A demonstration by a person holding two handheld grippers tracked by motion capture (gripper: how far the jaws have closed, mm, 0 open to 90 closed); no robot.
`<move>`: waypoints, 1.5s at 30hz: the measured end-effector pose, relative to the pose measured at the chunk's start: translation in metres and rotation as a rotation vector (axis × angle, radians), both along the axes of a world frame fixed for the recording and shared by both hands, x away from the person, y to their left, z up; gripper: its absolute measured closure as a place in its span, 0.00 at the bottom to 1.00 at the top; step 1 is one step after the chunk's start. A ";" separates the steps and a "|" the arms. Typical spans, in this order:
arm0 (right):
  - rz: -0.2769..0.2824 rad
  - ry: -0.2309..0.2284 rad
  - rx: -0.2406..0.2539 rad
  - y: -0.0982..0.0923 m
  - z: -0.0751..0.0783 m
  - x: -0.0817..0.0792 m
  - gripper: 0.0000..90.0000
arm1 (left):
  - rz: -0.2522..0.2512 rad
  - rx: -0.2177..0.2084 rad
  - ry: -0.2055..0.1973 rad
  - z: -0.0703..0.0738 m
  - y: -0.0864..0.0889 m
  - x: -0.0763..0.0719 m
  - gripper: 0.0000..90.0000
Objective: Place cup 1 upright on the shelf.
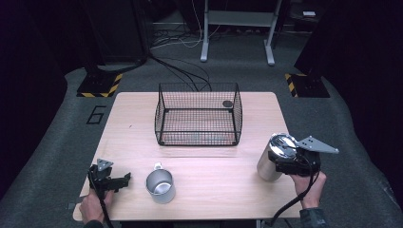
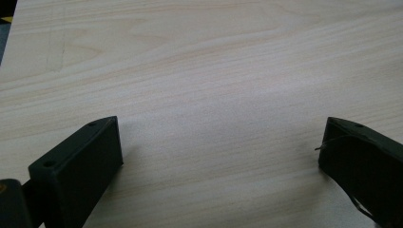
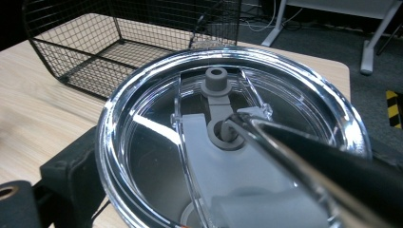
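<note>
Light wooden desk [image 1: 128, 137] set on grey carpet. Black-and-yellow hazard-striped bases [image 1: 100, 85] placed on floor at both far corners. White frame legs [image 1: 205, 45] seen beyond desk, black cables [image 1: 178, 66] trailed across floor. Numeral 6 [image 1: 96, 114] marked at left.

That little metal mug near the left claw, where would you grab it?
Probably by the rim: the metal mug stands upright with its mouth open, so the open left gripper, right beside it, could come from above, putting one jaw inside and one outside. Its small handle points toward the wire basket, away from the person.
</note>
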State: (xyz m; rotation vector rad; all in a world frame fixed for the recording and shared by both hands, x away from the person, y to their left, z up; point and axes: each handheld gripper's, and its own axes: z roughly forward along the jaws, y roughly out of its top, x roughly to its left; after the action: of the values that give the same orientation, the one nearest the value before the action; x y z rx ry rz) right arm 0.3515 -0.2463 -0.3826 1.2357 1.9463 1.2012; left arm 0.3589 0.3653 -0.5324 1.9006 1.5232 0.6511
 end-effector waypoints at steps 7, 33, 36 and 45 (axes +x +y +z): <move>0.032 0.000 -0.006 0.012 0.006 0.005 0.04 | -0.018 0.012 -0.001 0.000 0.000 0.001 0.01; 0.158 -0.002 -0.005 0.060 0.027 0.026 0.04 | -0.011 0.002 -0.006 0.000 -0.001 0.002 0.01; 0.172 -0.009 -0.008 0.063 0.029 0.028 0.04 | -0.013 0.003 -0.005 0.000 -0.001 0.002 0.01; 0.198 -0.010 0.001 0.075 0.036 0.033 0.04 | -0.014 0.003 -0.003 0.000 -0.001 0.002 0.01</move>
State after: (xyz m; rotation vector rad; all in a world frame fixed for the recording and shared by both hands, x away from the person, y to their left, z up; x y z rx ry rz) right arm 0.3848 -0.1718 -0.3465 1.0545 2.1003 1.3021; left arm 0.3606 0.3642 -0.5325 1.9097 1.5064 0.6507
